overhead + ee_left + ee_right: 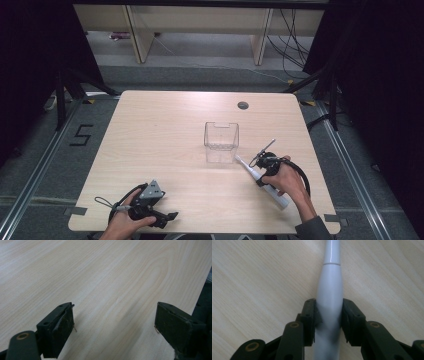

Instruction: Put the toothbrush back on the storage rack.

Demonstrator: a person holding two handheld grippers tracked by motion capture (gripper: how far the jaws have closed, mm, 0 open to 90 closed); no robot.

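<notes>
A: Pale wood table [165,135], dark surround. What do the right tongs [329,315] hold?

B: A white electric toothbrush [330,290] — jaws pinched on its handle, which lies on the table with its neck running ahead of them.

A: And the left tongs [115,322]?

B: Spread wide over bare wood, holding nothing, close to the near edge.

A: How should the lift go?

B: Probably straight up, keeping the grip square so the smooth handle does not twist. The clear bin [221,137] stands just ahead of the right tongs — open table lies all around it.
</notes>
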